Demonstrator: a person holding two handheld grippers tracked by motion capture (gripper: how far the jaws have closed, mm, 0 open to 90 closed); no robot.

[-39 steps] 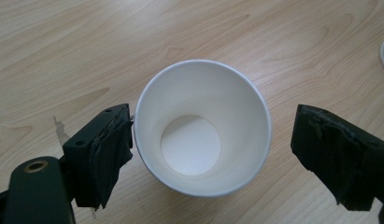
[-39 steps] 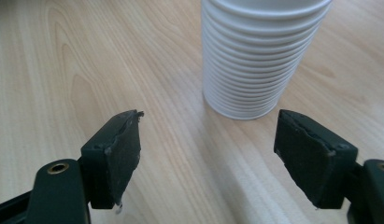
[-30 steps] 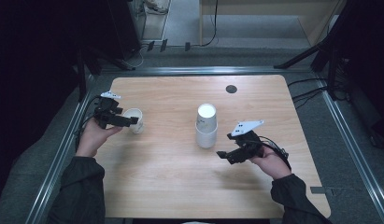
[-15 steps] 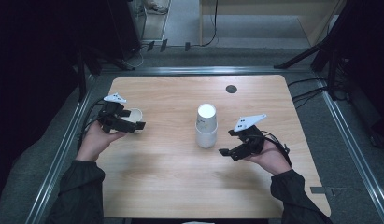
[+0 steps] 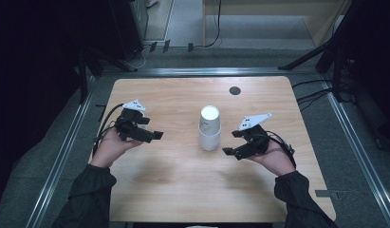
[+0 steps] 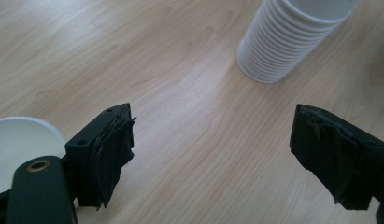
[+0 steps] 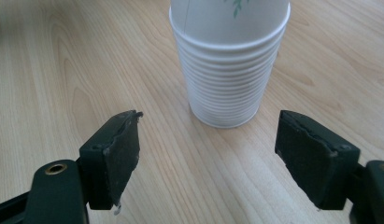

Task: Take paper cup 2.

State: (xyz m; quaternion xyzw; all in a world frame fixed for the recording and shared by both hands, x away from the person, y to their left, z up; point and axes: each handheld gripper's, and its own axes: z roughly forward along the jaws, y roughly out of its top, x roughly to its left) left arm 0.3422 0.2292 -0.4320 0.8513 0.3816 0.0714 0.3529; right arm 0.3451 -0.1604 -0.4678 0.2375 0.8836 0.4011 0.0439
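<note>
One white ribbed stack of paper cups [image 5: 209, 128], upright.

A tall stack of white paper cups [image 5: 209, 129] stands upright mid-surface, rims ribbed down its side. A single white cup [image 6: 17, 149] sits well apart, upright.

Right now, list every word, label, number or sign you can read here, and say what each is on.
No readable text anywhere.
Cup stack: a small green leaf print near the top cup's upper edge, no letters.
Single cup: plain white.
Table: bare wood with a dark round disc, unmarked.
Left gripper and right gripper: no labels.
</note>
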